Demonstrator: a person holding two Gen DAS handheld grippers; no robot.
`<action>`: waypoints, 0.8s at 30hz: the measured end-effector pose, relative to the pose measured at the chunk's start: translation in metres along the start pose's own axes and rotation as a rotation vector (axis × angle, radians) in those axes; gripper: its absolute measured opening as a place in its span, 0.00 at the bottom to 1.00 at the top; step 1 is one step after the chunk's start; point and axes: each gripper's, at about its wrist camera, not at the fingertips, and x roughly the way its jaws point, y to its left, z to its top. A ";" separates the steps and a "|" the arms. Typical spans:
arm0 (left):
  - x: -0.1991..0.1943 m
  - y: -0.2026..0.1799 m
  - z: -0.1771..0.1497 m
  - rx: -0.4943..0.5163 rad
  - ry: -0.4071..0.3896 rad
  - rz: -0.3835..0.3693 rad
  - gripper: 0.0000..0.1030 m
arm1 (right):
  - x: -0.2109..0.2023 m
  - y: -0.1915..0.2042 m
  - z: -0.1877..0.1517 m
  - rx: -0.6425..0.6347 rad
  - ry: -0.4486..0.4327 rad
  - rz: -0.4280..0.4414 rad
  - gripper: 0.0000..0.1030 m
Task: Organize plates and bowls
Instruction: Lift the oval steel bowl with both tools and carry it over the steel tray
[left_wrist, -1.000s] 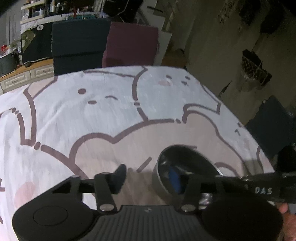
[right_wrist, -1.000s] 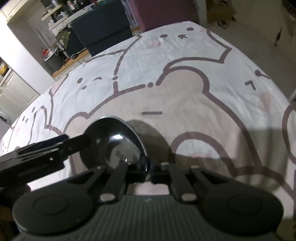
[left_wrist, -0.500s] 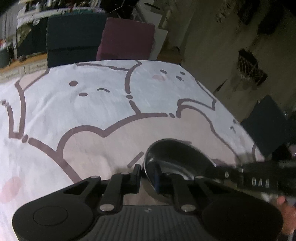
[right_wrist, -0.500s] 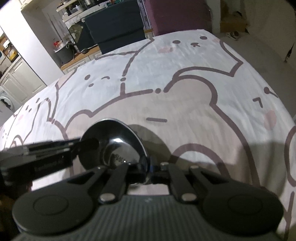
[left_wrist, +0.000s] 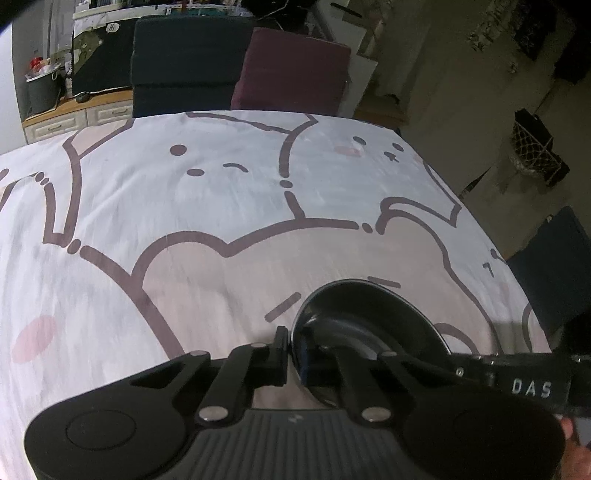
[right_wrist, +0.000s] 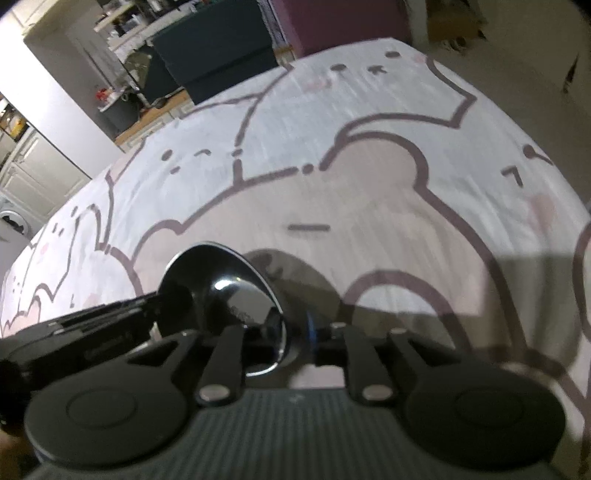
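Left claw (left_wrist: 293, 354): matte black, ribbed grey-black housing, two round side discs, two link arms with silver screws, blue finger pad. Right claw (right_wrist: 295, 341): same build and screws; white "DAS" lettering on its side. Bare skin at frame corner.

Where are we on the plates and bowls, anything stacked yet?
Nothing looks stacked yet: the only dish in view is one dark metal bowl on the bear-print cloth. In hand: both tongs are closed on its rim, the left tongs on one side and the right tongs opposite. Left to do: carry it to wherever the dishes go; no plates, other bowls or stacking spot show in either view.
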 end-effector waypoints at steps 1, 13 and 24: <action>0.000 0.000 0.000 -0.001 -0.001 -0.003 0.06 | 0.000 0.001 -0.001 -0.002 0.006 -0.003 0.16; -0.038 -0.004 0.000 -0.010 -0.031 0.000 0.07 | -0.018 0.016 -0.003 -0.087 -0.041 -0.001 0.10; -0.117 -0.013 -0.026 -0.004 -0.111 0.019 0.07 | -0.074 0.035 -0.036 -0.133 -0.098 0.048 0.09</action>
